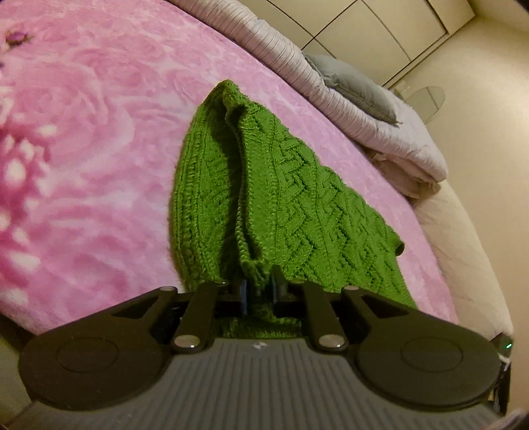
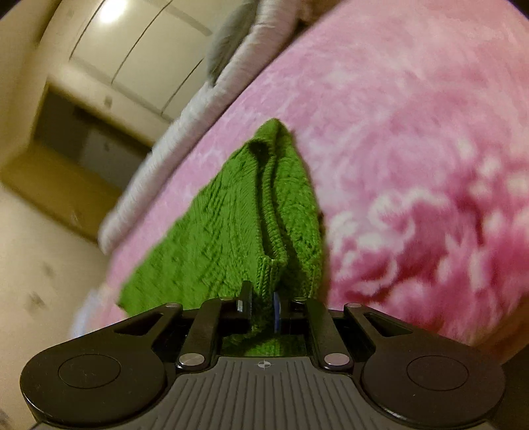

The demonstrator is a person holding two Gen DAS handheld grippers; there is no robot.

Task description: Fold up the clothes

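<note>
A green cable-knit sweater (image 1: 281,185) lies on a pink flowered blanket (image 1: 99,149) and rises in a tented fold toward the camera. My left gripper (image 1: 259,291) has one near edge of the knit between its fingers, and the jaws stand narrow with fabric filling the gap. In the right wrist view the same sweater (image 2: 231,215) runs up to my right gripper (image 2: 263,307), whose fingers pinch a ribbed edge. This view is blurred. The sweater's near part is hidden under both grippers.
A folded lilac quilt (image 1: 297,66) with a grey pillow (image 1: 353,86) on it lies along the bed's far side. Beyond it stand pale wardrobe doors (image 1: 380,26) and bare floor. The blanket (image 2: 413,132) spreads wide beside the sweater.
</note>
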